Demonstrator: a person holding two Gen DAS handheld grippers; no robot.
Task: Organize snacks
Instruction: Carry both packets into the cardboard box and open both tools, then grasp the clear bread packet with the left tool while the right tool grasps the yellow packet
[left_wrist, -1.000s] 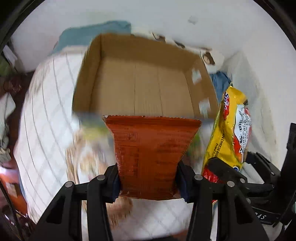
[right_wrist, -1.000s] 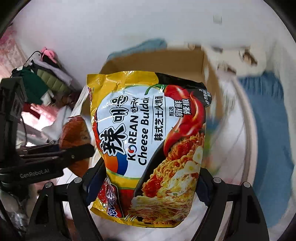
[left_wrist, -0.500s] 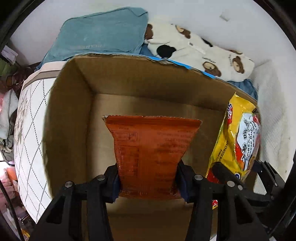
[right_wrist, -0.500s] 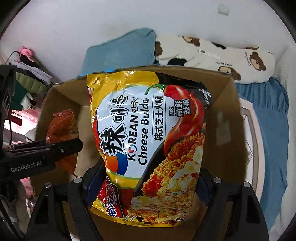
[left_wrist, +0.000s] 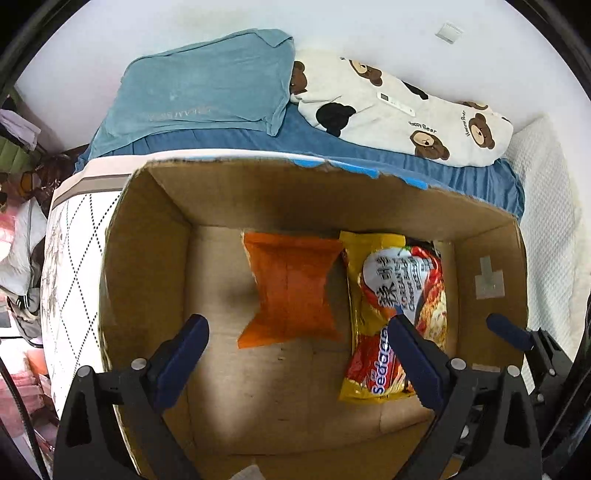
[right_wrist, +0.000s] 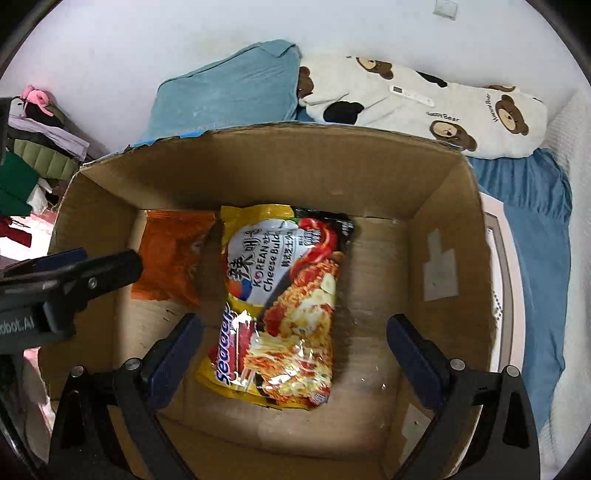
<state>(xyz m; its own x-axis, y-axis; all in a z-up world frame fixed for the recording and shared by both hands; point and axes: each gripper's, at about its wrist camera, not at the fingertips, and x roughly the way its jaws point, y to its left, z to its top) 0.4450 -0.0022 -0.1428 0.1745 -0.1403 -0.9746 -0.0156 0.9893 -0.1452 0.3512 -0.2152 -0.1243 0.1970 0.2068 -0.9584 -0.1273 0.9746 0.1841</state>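
- Cardboard box is the landmark: both snack packs lie flat on its floor, toward the far wall
- Orange packet lies nearer the box's left wall; yellow noodle packet lies just beside it on the side of the box's right wall, the edges close or touching near the far wall
- Left gripper hangs above the box floor with jaws spread wide and nothing between them
- Right gripper likewise stands apart-jawed and empty over the noodle packet
- Long axis of the noodle packet runs from the box's near wall to its far wall, tilted slightly; the yellow sealed top edge points at the far wall, the printed face is up
- Long axis of the orange packet runs the same way, seam side up
- Risk: either gripper, withdrawn low, could snag a packet edge or the box rim and drag the contents askew
- Risk: the two grippers sit close together over the box; crossing paths on exit could cause a collision
- Risk: the box rests on soft bedding, so a knock could tip it
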